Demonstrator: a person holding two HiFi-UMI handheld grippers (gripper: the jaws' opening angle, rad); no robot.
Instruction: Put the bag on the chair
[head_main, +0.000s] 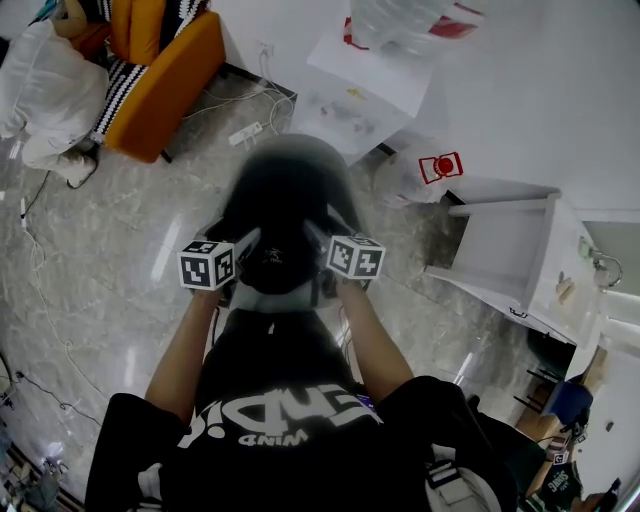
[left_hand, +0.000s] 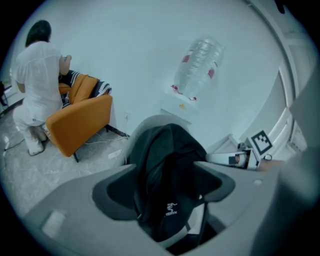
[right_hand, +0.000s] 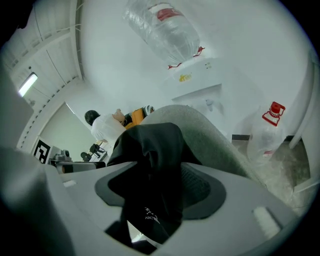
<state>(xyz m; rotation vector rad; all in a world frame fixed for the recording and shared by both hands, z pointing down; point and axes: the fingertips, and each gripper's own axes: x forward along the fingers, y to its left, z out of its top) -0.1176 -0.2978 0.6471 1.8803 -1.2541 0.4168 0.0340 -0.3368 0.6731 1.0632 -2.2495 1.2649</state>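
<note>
Bag (head_main: 283, 225), black and soft, shows in the head view as a dark, blurred lump straight ahead of the person, up against the rounded back of a grey chair (head_main: 300, 150). The left gripper (head_main: 240, 250) and right gripper (head_main: 322, 240) flank it, one on each side, both angled down toward it. A polished grey stone floor (head_main: 100, 300) lies around, with an orange armchair (head_main: 165, 85) and a person in white (head_main: 45, 90) at the upper left.

From the left gripper view, the bag stands upright, its long axis running top to bottom, its domed top toward the chair back and a small white logo low on its front. The cloth is matte and folds into loose creases. This gripper's jaws are spread wide; the bag sits in the gap between them and the pads do not press it. A clear ribbed water bottle (left_hand: 198, 65) hangs upside down against the white wall behind.

From the right gripper view, the bag again rises upright, draped limply, with the chair's coarse grey cloth back curving behind it. These jaws also stand apart, the bag between them, unpinched.
</note>
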